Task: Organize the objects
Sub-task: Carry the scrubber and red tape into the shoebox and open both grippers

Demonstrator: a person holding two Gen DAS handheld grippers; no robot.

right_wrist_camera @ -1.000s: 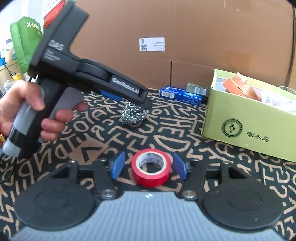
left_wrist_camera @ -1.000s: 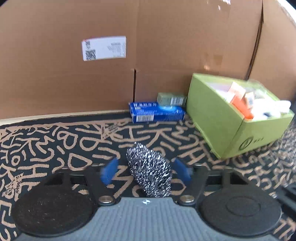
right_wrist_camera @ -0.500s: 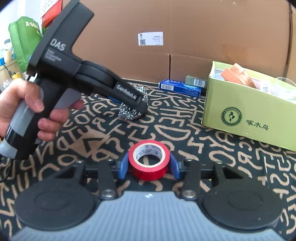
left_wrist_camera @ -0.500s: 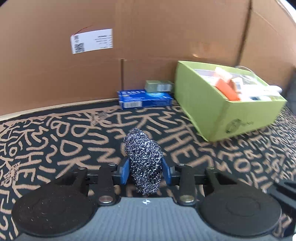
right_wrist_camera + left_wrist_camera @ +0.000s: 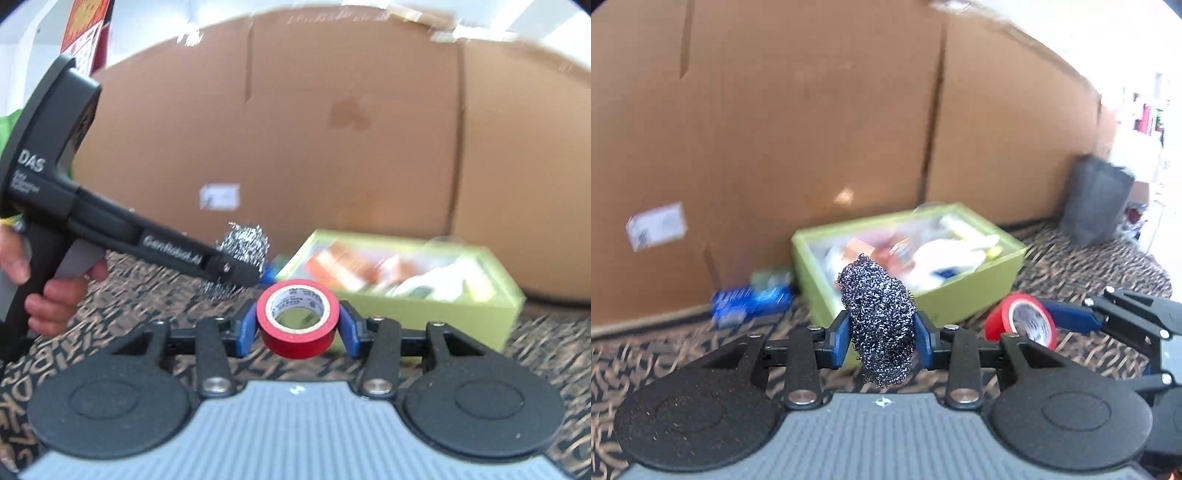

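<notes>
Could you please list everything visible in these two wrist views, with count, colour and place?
steel wool scrubber: one, silvery grey, clamped in the left gripper, lifted off the cloth.
tape roll: one, red, clamped in the right gripper.
green box: one, lime green, open and filled with blurred packages, beside the cardboard wall.
blue carton: one, blue, on the cloth left of the green box.
cardboard wall: brown, across the back, with a white label.
patterned cloth: black and tan, underneath everything.
grey bag: one, far right.
left gripper: black, blue fingers.
right gripper: black, blue fingers.
hand: one, gripping the left gripper's handle.
</notes>
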